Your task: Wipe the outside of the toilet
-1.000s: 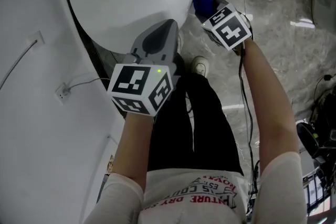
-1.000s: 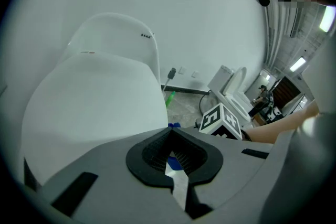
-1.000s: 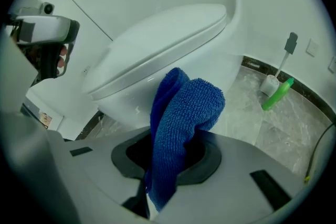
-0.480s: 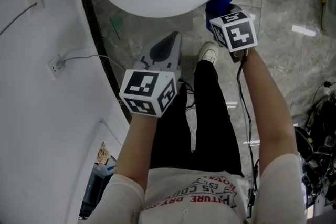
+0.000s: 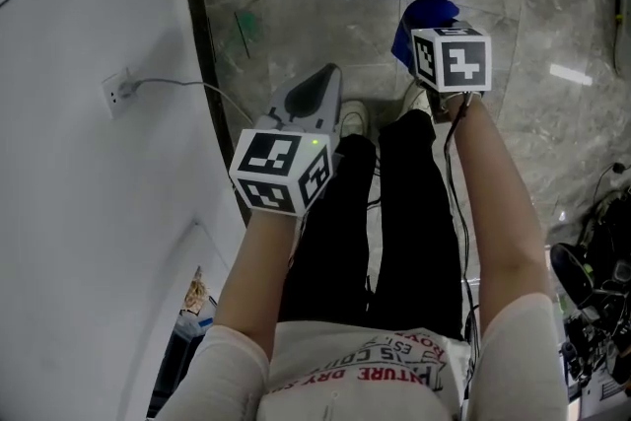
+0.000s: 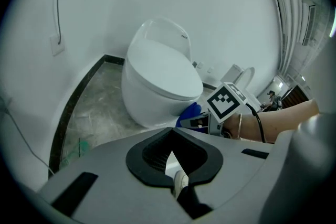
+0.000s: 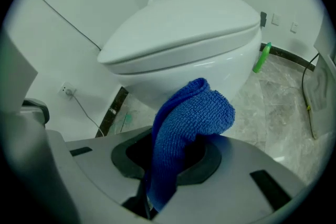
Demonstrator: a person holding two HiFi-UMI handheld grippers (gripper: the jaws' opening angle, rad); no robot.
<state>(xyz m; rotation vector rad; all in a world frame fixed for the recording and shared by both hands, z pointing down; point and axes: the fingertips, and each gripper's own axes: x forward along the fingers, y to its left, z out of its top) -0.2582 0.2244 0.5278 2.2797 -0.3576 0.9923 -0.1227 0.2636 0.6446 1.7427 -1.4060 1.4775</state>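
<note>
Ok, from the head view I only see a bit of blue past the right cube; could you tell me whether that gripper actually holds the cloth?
Observer: Yes, the right gripper is shut on the cloth, which bulges out past the jaws toward the toilet.
Operator: Thank you; is the left one carrying anything?
Observer: No, the left gripper is shut with nothing between its jaws.
Operator: And is there anything on the floor by the bowl?
Observer: A green bottle stands by the wall, beside the toilet.
</note>
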